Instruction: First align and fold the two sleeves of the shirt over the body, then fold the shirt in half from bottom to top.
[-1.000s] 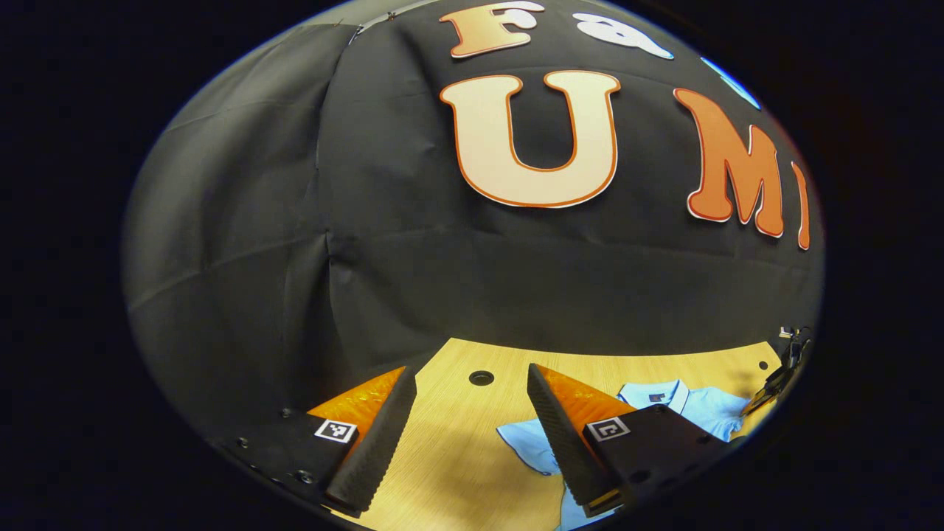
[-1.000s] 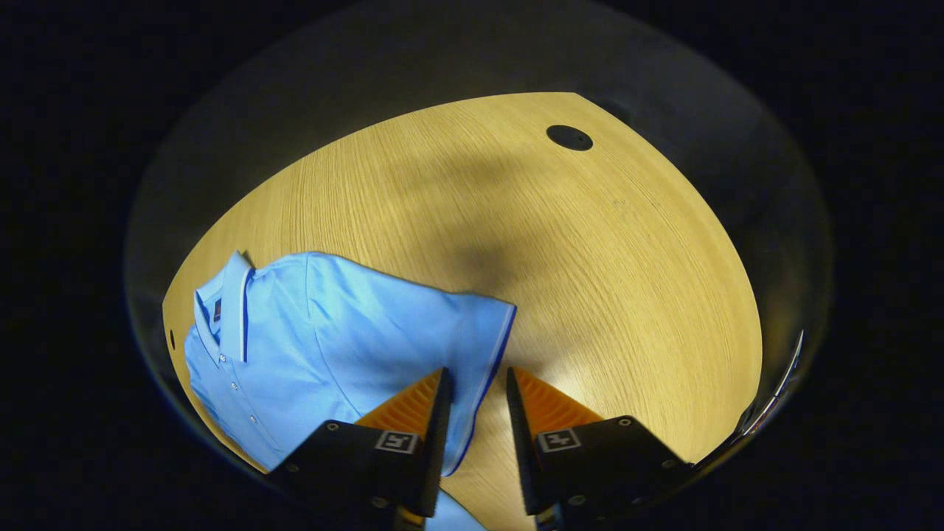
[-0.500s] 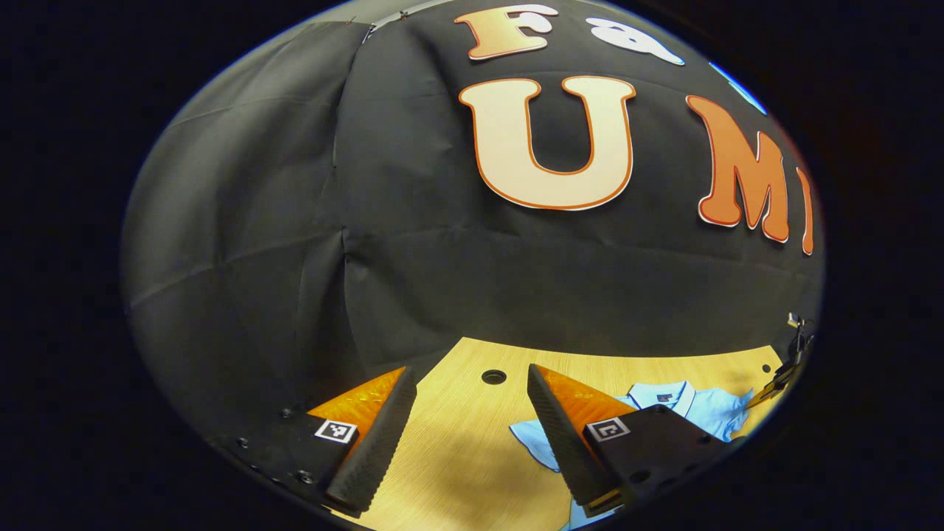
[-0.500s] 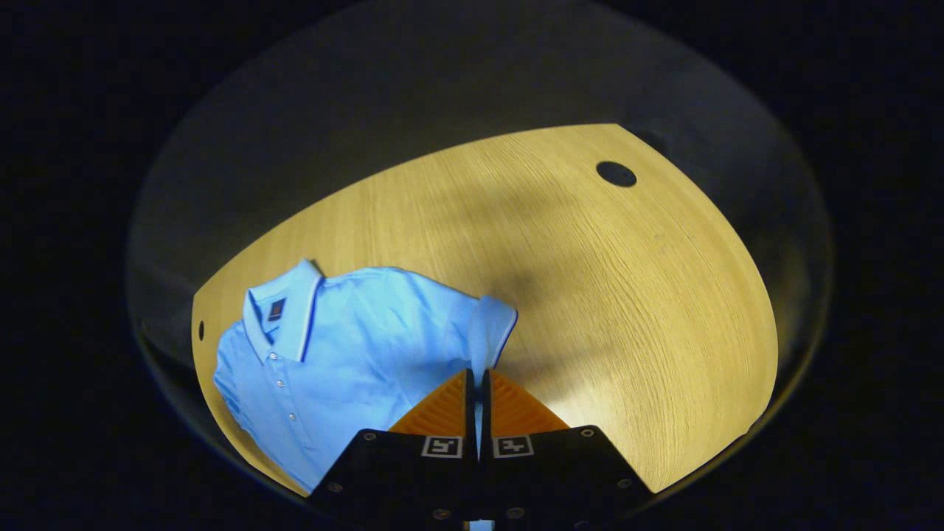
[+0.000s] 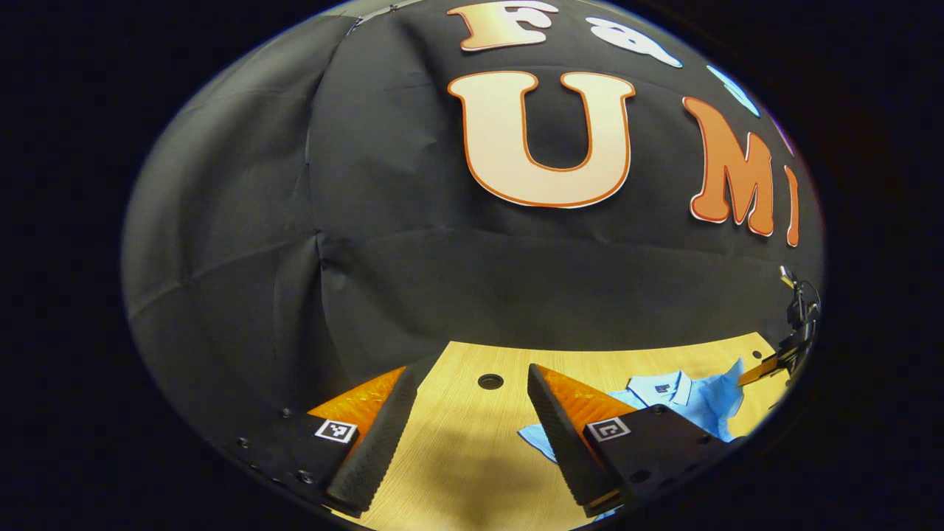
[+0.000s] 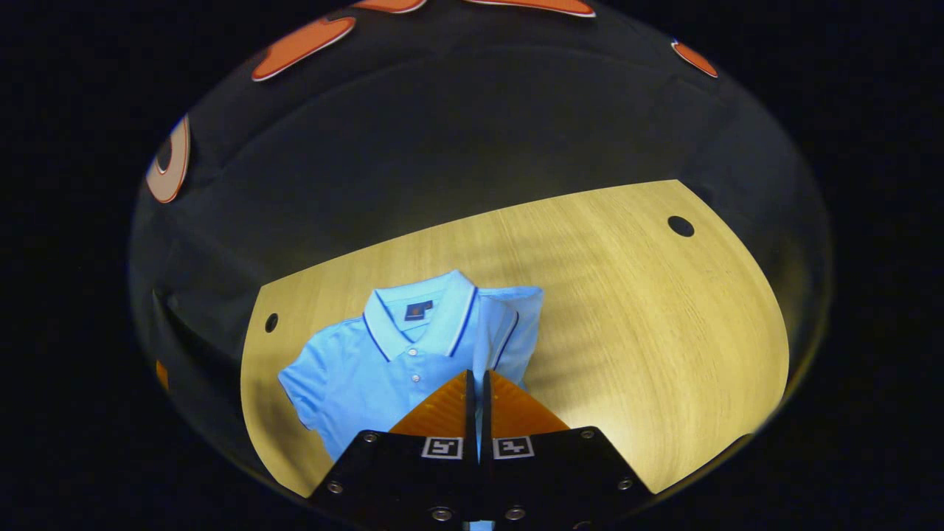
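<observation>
A light blue polo shirt [image 6: 383, 361] lies front up on the wooden table [image 6: 649, 324], collar toward the booth wall. My right gripper [image 6: 478, 380] is shut on the shirt's sleeve [image 6: 495, 339], which stands lifted and drawn in over the body. In the left gripper view the shirt [image 5: 686, 402] lies at the right, partly hidden behind my own finger. My left gripper [image 5: 468, 387] hangs open above bare table, left of the shirt, with nothing between its fingers. The right gripper [image 5: 771, 361] appears far right there, holding the raised sleeve.
Round cable holes [image 6: 680, 226] [image 6: 271, 322] [image 5: 490, 381] sit near the table's back corners. The black cloth wall [image 5: 413, 243] rises just behind the table's far edge. Bare wood stretches to the right of the shirt in the right gripper view.
My right gripper closed on the sleeve, then lifted it and carried it over the shirt body, turning to face the collar. My left gripper stayed open and barely shifted.
</observation>
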The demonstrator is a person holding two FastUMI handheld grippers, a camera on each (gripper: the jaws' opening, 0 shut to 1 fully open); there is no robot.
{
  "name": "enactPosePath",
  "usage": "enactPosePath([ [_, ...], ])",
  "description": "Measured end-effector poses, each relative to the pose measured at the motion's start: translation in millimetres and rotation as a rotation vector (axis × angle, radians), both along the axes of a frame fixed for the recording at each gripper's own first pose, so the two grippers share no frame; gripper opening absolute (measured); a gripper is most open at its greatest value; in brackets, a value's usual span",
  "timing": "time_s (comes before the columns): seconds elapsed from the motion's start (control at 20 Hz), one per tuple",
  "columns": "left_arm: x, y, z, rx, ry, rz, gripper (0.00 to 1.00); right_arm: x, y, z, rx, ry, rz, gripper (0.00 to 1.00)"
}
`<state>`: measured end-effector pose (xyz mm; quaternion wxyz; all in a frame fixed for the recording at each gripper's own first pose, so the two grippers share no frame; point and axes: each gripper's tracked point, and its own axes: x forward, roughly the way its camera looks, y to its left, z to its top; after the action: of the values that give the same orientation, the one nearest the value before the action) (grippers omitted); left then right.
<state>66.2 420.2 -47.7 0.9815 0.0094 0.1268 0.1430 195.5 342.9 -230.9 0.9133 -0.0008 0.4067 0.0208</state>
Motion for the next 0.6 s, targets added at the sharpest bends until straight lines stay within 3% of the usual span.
enactPosePath([
  [0.25, -5.6, 18.8, -5.4, -0.007, 0.011, -0.013, 0.97, -6.2, 44.7, -20.1, -0.041, 0.019, 0.041, 0.02],
  [0.4, -10.6, 25.5, -7.2, -0.024, 0.018, -0.001, 0.98, -18.3, 83.5, -29.9, 0.03, 0.05, 0.112, 0.1],
  [0.5, -12.3, 25.7, -10.5, -0.032, 0.026, 0.011, 0.97, -28.8, 95.2, -20.4, 0.048, 0.034, 0.172, 0.23],
  [0.55, -12.9, 24.0, -12.4, -0.037, 0.028, 0.015, 0.98, -30.5, 92.6, -18.8, 0.035, 0.018, 0.189, 0.48],
  [0.6, -12.9, 23.9, -12.6, -0.04, 0.032, 0.022, 0.98, -33.8, 89.1, -15.1, 0.025, 0.002, 0.195, 0.61],
])
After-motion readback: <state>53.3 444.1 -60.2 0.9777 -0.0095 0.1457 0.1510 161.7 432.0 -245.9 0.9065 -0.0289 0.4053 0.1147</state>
